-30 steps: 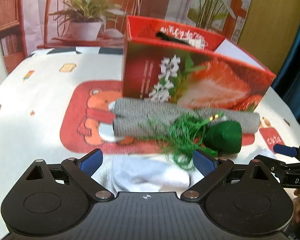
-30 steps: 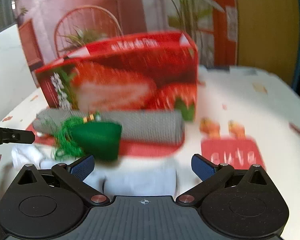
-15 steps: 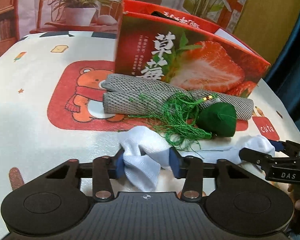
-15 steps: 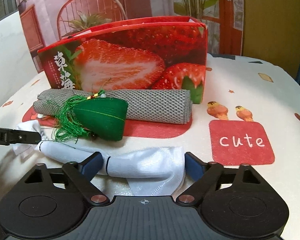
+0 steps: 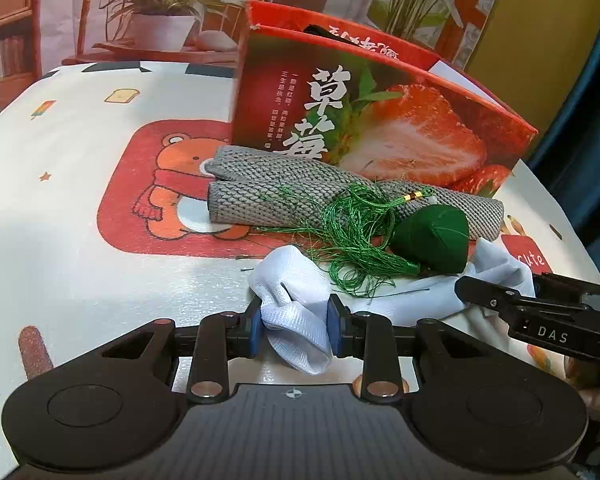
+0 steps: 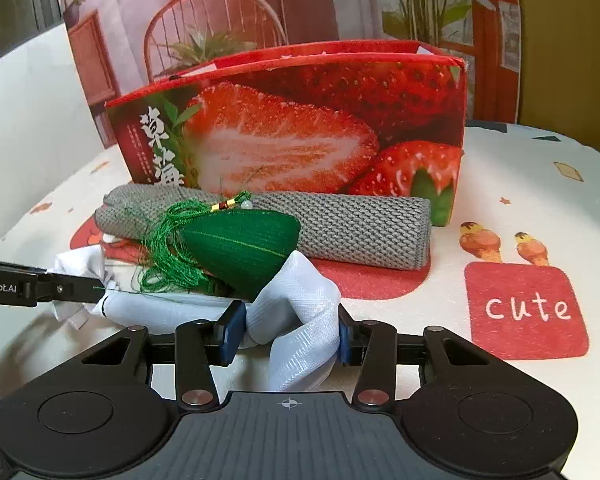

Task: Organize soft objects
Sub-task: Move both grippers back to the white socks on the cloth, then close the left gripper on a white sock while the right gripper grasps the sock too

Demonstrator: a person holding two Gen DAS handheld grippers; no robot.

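1. The left gripper (image 5: pixel 294 325) is closing; its blue-padded fingers (image 5: pixel 255 326) pinch the left end of the thin white fabric cloth (image 5: pixel 296 300).
2. The right gripper (image 6: pixel 290 330) is closing too, its fingers bunching the cloth's right end.
3. The cloth lies along the near edge of the bench (image 5: pixel 80 216), under a green silk pouch with a tassel (image 5: pixel 434 238).
4. A rolled grey knitted towel (image 6: pixel 352 228) lies just beyond, against a red strawberry-printed box (image 6: pixel 300 128).
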